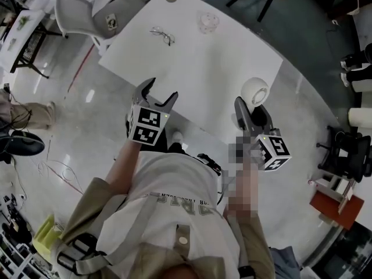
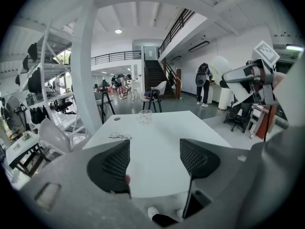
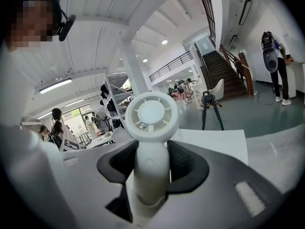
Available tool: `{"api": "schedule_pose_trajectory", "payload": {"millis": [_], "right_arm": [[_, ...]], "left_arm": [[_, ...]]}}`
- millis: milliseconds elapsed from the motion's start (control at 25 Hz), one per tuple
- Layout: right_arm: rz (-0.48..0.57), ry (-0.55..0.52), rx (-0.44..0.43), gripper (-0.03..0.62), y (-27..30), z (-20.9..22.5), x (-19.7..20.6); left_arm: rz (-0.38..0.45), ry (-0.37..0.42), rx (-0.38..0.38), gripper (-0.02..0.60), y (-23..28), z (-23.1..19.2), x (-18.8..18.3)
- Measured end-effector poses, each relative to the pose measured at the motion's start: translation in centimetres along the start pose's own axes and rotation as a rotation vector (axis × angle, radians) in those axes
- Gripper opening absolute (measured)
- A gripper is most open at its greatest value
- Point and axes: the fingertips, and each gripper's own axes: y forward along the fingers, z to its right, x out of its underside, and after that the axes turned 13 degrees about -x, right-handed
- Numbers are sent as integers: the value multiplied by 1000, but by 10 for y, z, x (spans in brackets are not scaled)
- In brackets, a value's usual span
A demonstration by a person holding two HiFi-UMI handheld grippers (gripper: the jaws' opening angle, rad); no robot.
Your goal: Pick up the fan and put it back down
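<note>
A small white handheld fan (image 3: 151,142) with a round head (image 1: 255,91) is lifted off the white table (image 1: 203,68). My right gripper (image 3: 153,168) is shut on the fan's handle, both dark pads pressing its sides; in the head view that gripper (image 1: 254,116) hangs past the table's near right edge. My left gripper (image 1: 157,94) stands open over the table's near edge, and nothing lies between its mesh pads (image 2: 109,163) in the left gripper view (image 2: 153,162). There the fan (image 2: 220,68) shows at upper right, held up by the other gripper.
A pair of glasses (image 1: 163,36) and a clear glass bowl (image 1: 208,22) lie on the table's far half. A grey chair (image 1: 87,13) stands at the far left, office chairs (image 1: 349,150) and a red box (image 1: 337,205) at the right. People stand by the stairs (image 2: 203,82).
</note>
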Motion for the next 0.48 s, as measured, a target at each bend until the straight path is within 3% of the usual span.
{"api": "schedule_pose_trajectory", "payload": {"millis": [480], "right_arm": [[118, -73, -87, 184, -32, -40, -28]], "left_arm": [[27, -12, -38, 339, -27, 17, -5]]}}
